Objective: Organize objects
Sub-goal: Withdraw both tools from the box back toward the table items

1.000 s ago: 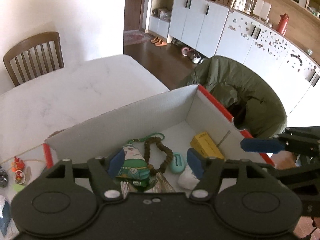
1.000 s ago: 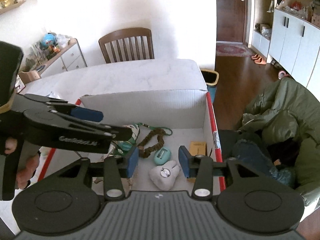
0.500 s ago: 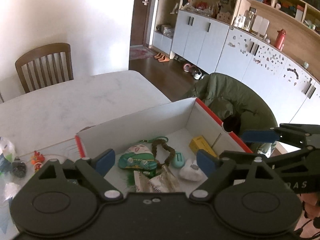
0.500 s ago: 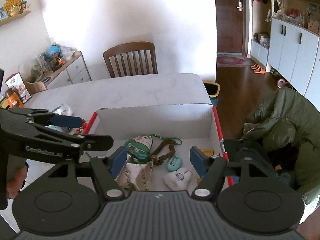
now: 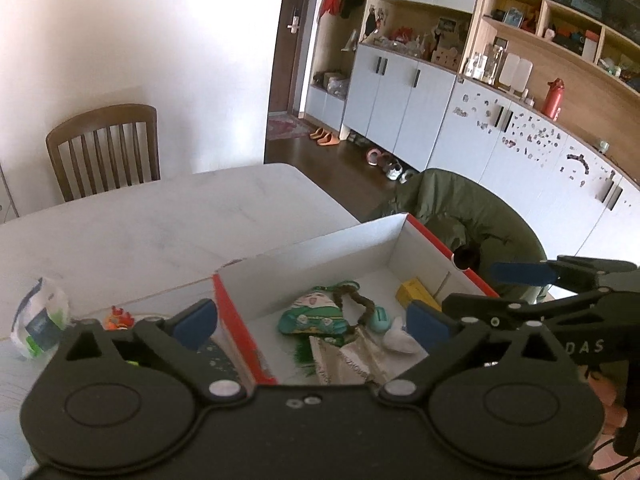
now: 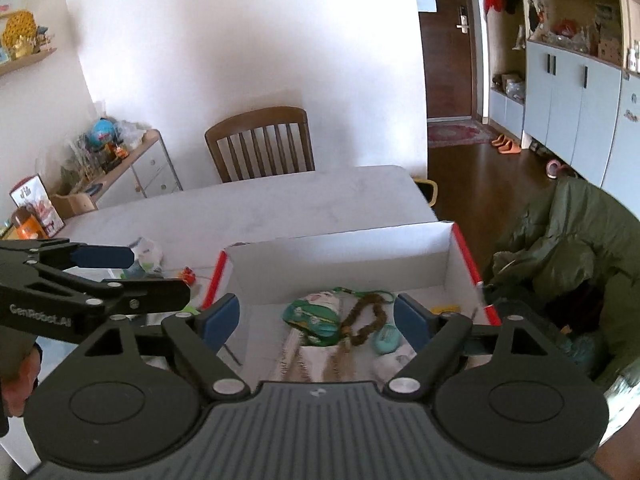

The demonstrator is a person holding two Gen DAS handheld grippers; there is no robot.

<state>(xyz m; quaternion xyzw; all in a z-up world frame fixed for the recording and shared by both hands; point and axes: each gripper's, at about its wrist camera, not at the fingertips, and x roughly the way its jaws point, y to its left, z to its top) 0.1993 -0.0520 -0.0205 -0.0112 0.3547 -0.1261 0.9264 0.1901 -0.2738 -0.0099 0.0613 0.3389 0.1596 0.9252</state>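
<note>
A white cardboard box [image 5: 320, 264] [image 6: 340, 256] with red edges stands on the marble table. Inside lie a green pouch [image 5: 316, 316] [image 6: 312, 314], a brown bead string [image 5: 356, 304] [image 6: 366, 318], a teal case [image 5: 380, 320] [image 6: 386, 338], a white tooth-shaped toy [image 5: 398, 338], a yellow carton [image 5: 412, 294] and a clear packet [image 5: 348, 360]. My left gripper [image 5: 312, 322] [image 6: 136, 276] hovers open above the box's left wall, holding nothing. My right gripper [image 6: 316, 320] [image 5: 492, 290] is open over the box's near side, also empty.
Left of the box on the table are a white-green bag [image 5: 38, 320] [image 6: 146, 254], an orange toy [image 5: 118, 318] [image 6: 188, 274] and a dark patterned item [image 5: 212, 354]. A wooden chair [image 6: 260, 144] stands at the far side. A green jacket [image 6: 568, 240] lies right of the table.
Both grippers have risen and pulled back from the box, and their jaws have spread wider. The left gripper has shifted left, so the box's left wall now lies between its fingers.
</note>
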